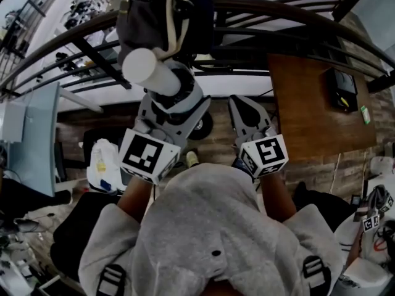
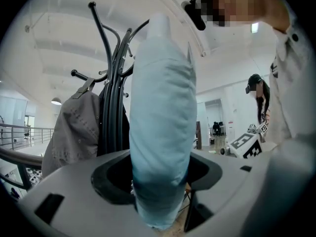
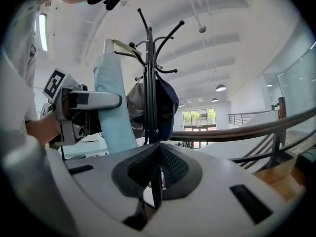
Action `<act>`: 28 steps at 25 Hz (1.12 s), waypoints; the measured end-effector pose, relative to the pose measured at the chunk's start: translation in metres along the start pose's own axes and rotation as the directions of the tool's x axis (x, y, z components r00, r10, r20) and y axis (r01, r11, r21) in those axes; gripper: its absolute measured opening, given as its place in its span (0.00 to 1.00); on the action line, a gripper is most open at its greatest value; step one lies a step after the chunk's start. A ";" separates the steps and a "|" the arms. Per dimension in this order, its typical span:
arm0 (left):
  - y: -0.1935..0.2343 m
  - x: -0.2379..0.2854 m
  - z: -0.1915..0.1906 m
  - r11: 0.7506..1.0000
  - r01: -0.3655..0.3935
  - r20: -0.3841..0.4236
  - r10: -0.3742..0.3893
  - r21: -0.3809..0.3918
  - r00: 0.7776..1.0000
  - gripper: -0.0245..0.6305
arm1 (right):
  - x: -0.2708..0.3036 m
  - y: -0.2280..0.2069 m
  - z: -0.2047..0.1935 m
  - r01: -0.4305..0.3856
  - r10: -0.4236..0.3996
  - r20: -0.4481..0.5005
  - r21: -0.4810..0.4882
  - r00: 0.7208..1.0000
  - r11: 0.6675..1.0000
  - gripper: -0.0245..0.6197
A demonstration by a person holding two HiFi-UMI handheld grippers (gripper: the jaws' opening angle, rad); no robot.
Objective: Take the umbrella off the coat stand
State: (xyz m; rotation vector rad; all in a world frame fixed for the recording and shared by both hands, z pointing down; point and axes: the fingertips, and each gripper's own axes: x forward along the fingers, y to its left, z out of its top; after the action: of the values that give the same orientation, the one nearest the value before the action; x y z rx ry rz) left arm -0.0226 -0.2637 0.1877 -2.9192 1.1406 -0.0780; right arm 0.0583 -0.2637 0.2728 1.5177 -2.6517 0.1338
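Umbrella (image 2: 160,107), pale blue and rolled up, stands upright in my left hand-held gripper (image 2: 159,174), whose jaws squeeze it from both sides. It is just beside the stand (image 3: 149,83), up by the hooks. My right hand-held gripper (image 3: 157,169) is closed with nothing in it and points at the stand.

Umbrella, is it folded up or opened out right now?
Folded: the light blue umbrella is a tight upright roll, clamped in the left gripper beside the coat stand.
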 end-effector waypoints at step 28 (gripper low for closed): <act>-0.080 0.074 -0.020 1.000 0.014 -0.030 -0.014 0.007 0.999 0.48 | -0.057 -0.104 -0.023 0.020 -0.020 -0.004 0.041 1.000 0.999 0.05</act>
State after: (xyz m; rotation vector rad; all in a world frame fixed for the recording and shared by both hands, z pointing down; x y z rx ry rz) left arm 0.0849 -0.2546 0.2130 -2.9295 1.1212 -0.1258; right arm 0.1770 -0.2647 0.2926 1.5542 -2.6454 0.1905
